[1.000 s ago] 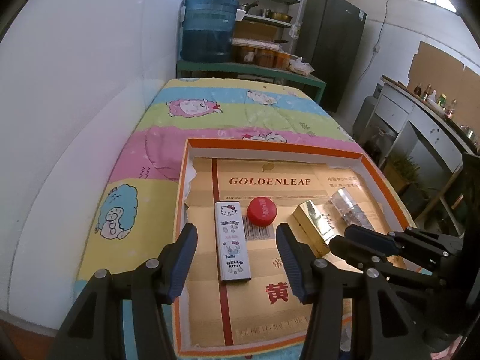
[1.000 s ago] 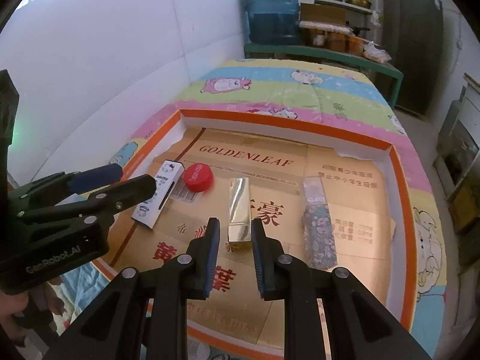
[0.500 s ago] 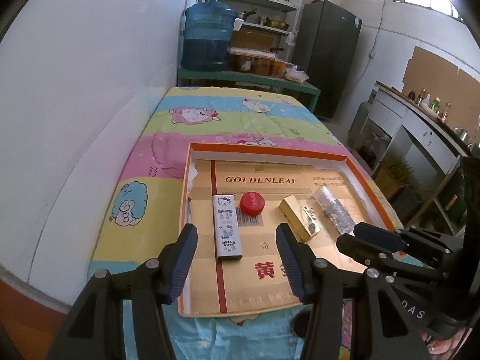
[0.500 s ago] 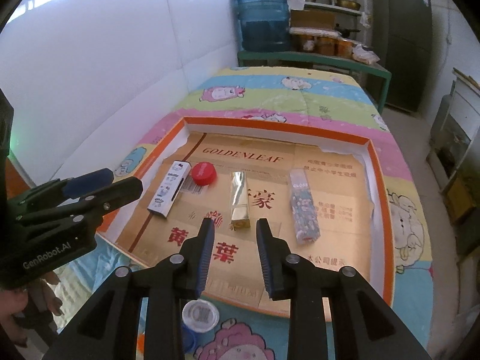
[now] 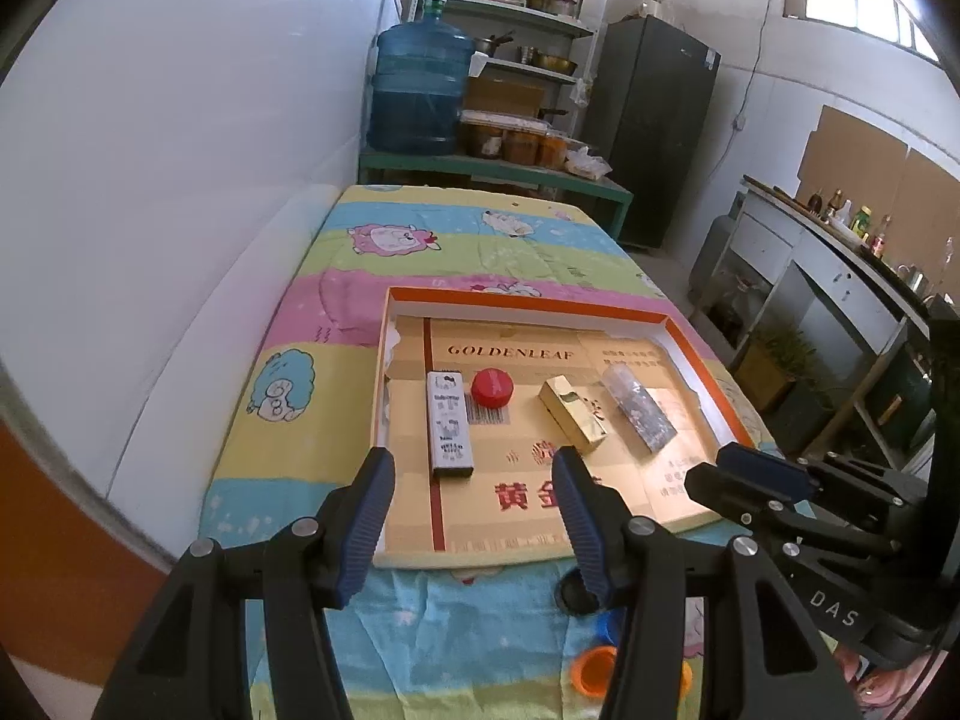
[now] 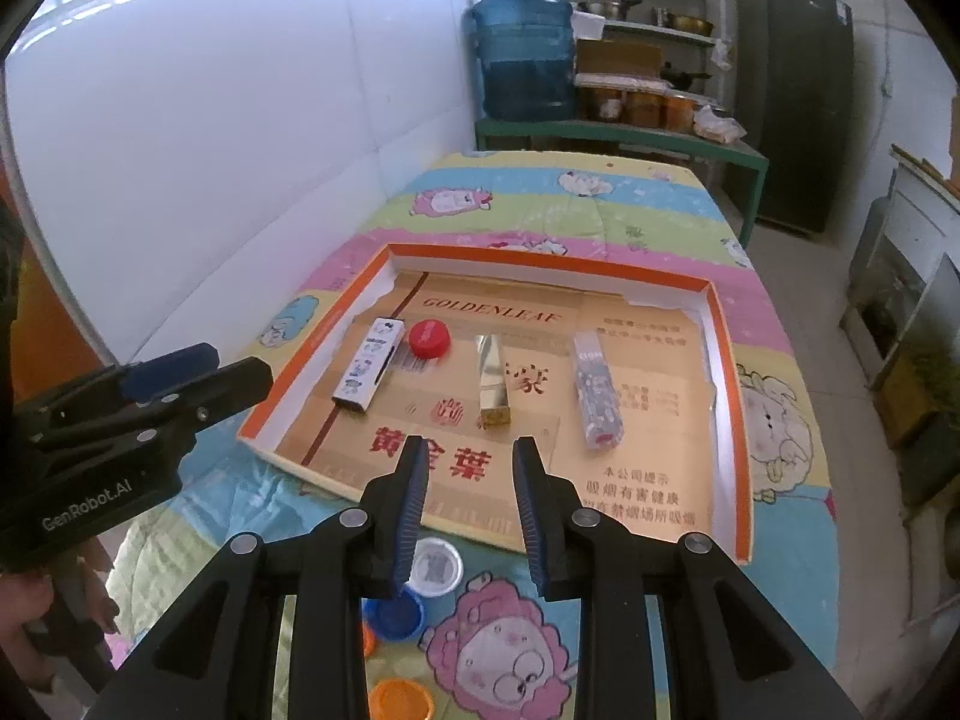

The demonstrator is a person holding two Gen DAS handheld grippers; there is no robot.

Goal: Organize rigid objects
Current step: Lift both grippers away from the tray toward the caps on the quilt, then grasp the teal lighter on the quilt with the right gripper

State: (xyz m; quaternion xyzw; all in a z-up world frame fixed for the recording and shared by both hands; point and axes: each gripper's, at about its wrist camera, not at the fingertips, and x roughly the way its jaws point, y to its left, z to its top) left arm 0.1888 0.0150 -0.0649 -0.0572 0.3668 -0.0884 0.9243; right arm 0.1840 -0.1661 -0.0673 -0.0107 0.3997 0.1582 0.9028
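An orange-rimmed cardboard tray [image 5: 522, 298] [image 6: 723, 360] lies on the cartoon-print cloth. In it lie a white Hello Kitty box [image 5: 449, 423] [image 6: 368, 370], a red cap [image 5: 492, 387] [image 6: 429, 338], a gold box [image 5: 572, 413] [image 6: 493, 380] and a floral patterned box [image 5: 640, 408] [image 6: 596, 391]. My left gripper [image 5: 474, 501] is open and empty, held above the tray's near edge. My right gripper [image 6: 468, 480] is open and empty, also above the near edge. Loose caps lie on the cloth below: white [image 6: 437, 567], blue [image 6: 393, 615] and orange [image 6: 401, 701] [image 5: 594, 669].
A white wall runs along the left. At the far end stand a green bench [image 5: 498, 171] with a blue water jug [image 5: 420, 96], shelves and a dark cabinet [image 5: 651, 132]. A counter [image 5: 840, 276] stands at the right.
Both grippers have pulled back and up from the tray. The right gripper's jaws have opened wider. The loose caps on the cloth have come into view.
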